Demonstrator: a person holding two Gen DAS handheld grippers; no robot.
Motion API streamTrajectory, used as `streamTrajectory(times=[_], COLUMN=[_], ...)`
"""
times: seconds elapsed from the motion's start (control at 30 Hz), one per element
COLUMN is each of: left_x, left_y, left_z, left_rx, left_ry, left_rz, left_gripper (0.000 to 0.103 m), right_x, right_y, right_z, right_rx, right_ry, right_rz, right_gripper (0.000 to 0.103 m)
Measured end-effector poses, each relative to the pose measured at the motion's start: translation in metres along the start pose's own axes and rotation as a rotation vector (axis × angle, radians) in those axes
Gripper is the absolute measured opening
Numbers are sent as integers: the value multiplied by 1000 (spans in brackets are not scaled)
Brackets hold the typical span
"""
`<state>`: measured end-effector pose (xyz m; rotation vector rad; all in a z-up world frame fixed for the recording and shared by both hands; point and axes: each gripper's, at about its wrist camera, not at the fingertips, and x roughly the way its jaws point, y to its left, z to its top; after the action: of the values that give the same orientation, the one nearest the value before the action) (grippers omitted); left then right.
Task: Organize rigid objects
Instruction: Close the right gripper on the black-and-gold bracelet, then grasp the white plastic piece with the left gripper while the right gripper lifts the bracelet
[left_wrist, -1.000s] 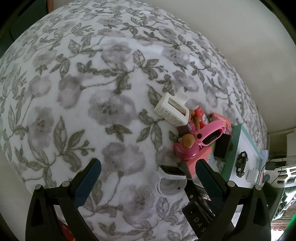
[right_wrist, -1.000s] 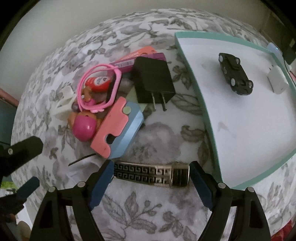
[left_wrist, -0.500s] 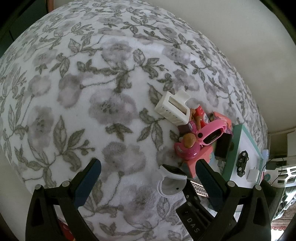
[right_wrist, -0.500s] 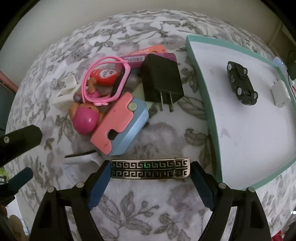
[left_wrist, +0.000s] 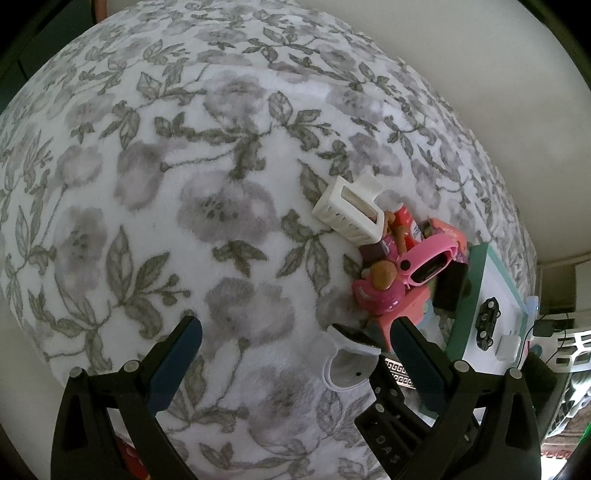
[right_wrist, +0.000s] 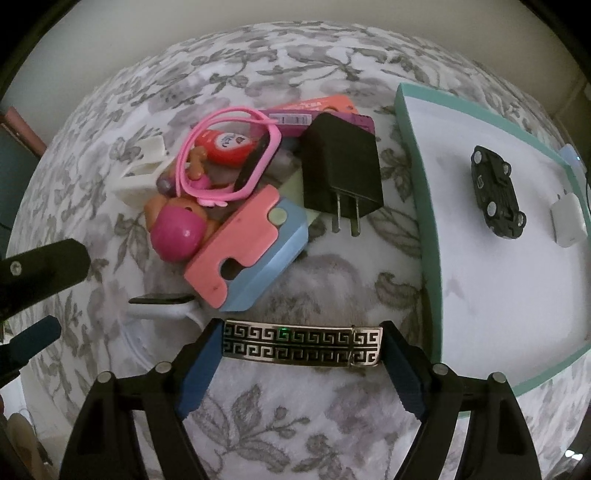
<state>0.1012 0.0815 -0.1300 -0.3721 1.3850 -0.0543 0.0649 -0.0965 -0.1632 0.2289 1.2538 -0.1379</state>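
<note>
Your right claw (right_wrist: 301, 334) has just been closing its jaws, and they now pinch the metal bar (right_wrist: 301, 344) end to end, one blue pad against each short end; it is a flat, shiny strip with a black Greek-key pattern in two rows, lying crosswise to your fingers over the fuzzy floral blanket (right_wrist: 280, 417). Just beyond it sits a chunky pink-and-blue block (right_wrist: 251, 254) with rounded corners and a notch cut in its pink face. Leaning on that block's left is a small doll (right_wrist: 177, 229) with a glossy magenta cap, and to the lower left lies a white curved plastic piece (right_wrist: 162, 306) with a dark flat top. Behind the block you have a matte black charger (right_wrist: 340, 170) with two metal prongs pointing towards you, a looped pink rubbery band (right_wrist: 236, 155), a red tube (right_wrist: 225, 144) inside the loop, and a white ribbed holder (right_wrist: 142, 173) at the pile's far left. To your right, the teal-rimmed tray (right_wrist: 417, 192) has a smooth white floor carrying a black toy car (right_wrist: 496, 195) on its roof, wheels up, and near it a white plug cube (right_wrist: 569, 221). Your left claw (left_wrist: 297, 326) hangs with its jaws spread wide, nothing between the pads but plush blanket, the pile lying off to its right
</note>
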Motion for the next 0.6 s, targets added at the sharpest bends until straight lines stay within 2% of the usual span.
streamTrajectory(times=[0.37, 0.6], left_x=[9, 12], left_y=[-1, -5], left_z=[0, -3], left_rx=[4, 23], left_ry=[28, 31], left_rz=[19, 49], left_gripper=[102, 102], right_x=[-17, -49], right_y=[-22, -48], right_z=[8, 16], right_rx=[69, 114], right_ry=[3, -59], right_rz=[78, 102], right_gripper=[84, 84])
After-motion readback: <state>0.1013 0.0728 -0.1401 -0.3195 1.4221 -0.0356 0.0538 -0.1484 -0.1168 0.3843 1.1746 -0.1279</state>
